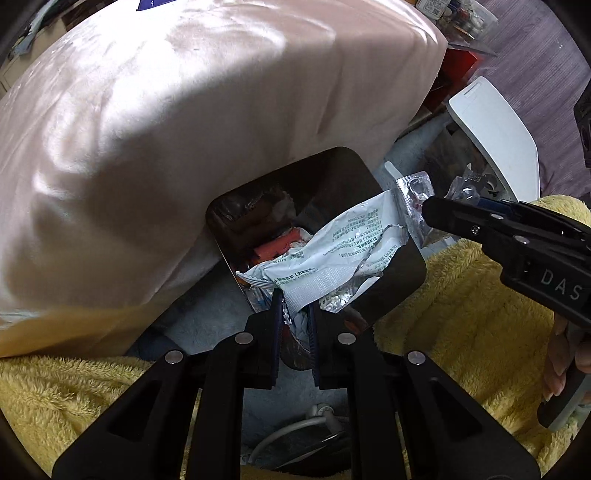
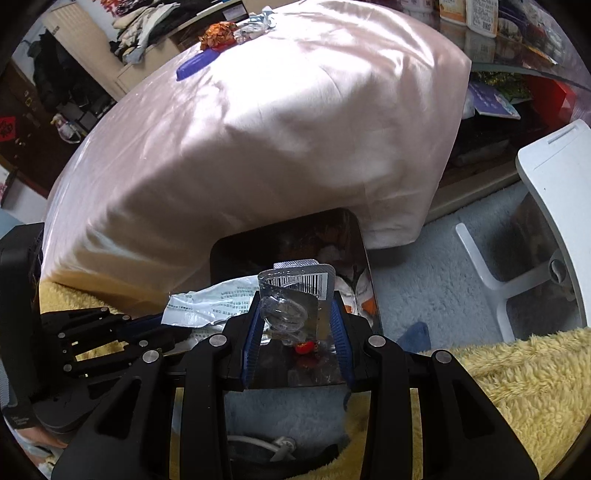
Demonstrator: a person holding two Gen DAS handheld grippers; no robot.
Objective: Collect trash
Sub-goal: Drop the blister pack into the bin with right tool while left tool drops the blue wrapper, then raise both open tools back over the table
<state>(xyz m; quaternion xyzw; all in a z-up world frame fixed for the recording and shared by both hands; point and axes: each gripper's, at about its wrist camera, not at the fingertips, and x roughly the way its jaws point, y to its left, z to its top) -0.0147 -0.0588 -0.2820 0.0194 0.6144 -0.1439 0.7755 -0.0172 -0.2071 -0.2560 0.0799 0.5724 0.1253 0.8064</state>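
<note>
Two pieces of trash are in my grippers over the shiny metal bin (image 1: 402,273) on the floor. Through the left wrist camera, my left gripper (image 1: 294,314) is pinched nearly closed on a crumpled white wrapper (image 1: 343,251) printed with green text, which drapes across the bin's open top; red and white scraps lie deeper inside. My right gripper (image 1: 428,212) reaches in from the right with a silvery blister pack (image 1: 413,192). Through the right wrist camera, that gripper (image 2: 295,325) stands at a narrow gap, clamped on the blister pack (image 2: 295,295); only here do I see its barcode label and clear empty pockets. The far pink cloth (image 2: 258,129) carries more litter, an orange wad (image 2: 218,33).
</note>
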